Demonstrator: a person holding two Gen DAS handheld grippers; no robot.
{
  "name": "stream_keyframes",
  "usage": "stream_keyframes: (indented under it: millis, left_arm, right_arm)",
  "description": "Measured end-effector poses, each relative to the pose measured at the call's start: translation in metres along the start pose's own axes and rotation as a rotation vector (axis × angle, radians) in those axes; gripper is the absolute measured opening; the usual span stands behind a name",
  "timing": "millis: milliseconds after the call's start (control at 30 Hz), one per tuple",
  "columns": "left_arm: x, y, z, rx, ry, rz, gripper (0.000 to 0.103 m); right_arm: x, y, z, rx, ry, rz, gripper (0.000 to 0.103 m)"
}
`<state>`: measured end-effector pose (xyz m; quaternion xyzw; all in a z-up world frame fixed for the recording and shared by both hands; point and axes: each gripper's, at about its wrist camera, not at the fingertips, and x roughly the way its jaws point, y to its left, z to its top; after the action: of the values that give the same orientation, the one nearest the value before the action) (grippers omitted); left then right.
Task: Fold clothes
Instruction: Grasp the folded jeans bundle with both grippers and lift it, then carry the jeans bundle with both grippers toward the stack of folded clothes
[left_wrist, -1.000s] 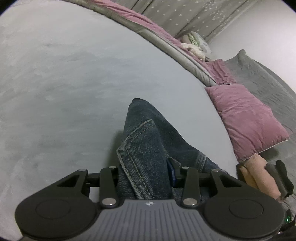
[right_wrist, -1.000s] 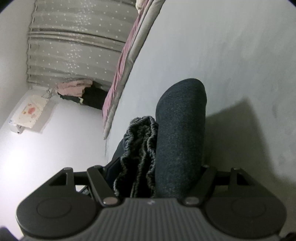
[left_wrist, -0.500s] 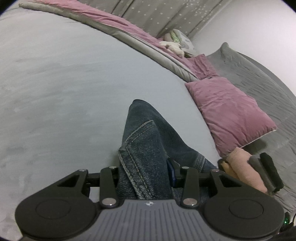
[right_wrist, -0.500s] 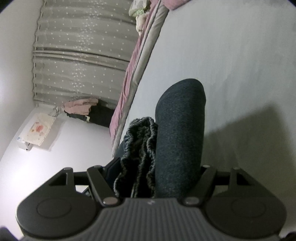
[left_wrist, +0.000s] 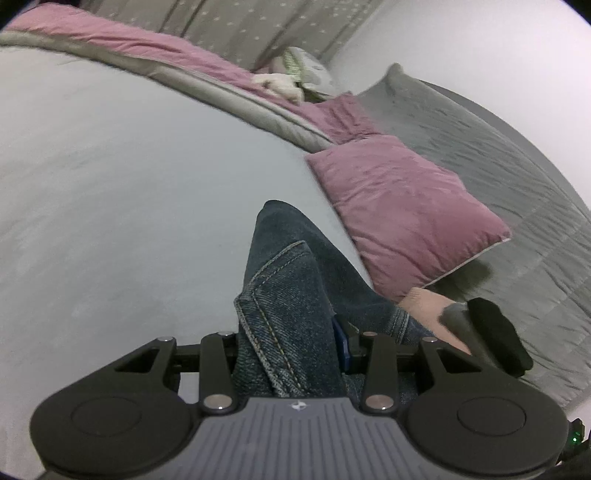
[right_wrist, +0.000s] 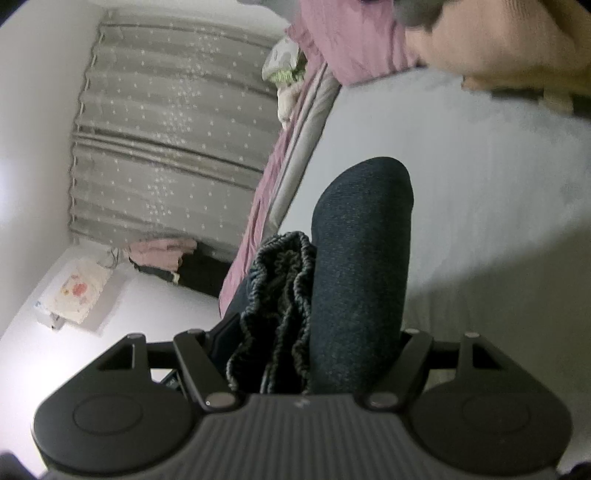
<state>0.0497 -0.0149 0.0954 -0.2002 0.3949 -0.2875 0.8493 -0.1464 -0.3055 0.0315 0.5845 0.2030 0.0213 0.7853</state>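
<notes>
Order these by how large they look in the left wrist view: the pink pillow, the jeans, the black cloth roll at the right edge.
1. Pink pillow: largest.
2. Jeans: nearly as large, but they sit close to the camera in the tongs, so this rank is unsure.
3. Black cloth roll: clearly smallest.

A pink pillow (left_wrist: 402, 206) lies on the grey bed (left_wrist: 129, 192); beyond it a plush toy (left_wrist: 280, 83) sits before the dotted curtain (right_wrist: 173, 147).

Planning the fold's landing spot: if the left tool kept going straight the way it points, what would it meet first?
Probably the grey bed surface beyond the jeans clamped in the left tool; the pink pillow sits to the right. Depth is unclear.
</notes>
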Motion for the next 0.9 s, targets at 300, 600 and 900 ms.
stream_keyframes:
  millis: [300,600,900]
  left_arm:
    - [0.02,-0.068,0.023,0.061,0.002,-0.073,0.037]
    - [0.035,-0.145,0.056,0.144,-0.011,-0.171,0.037]
    - [0.073,-0.221,0.089,0.229,0.022,-0.325,0.036]
  right_arm:
    - [-0.04,0.027,0.055,-0.031,-0.09,-0.01,0.071]
    - [-0.093,0.063,0.101,-0.05,-0.228,-0.011,0.071]
    - [-0.137,0.082,0.142,-0.058,-0.421,-0.033,0.071]
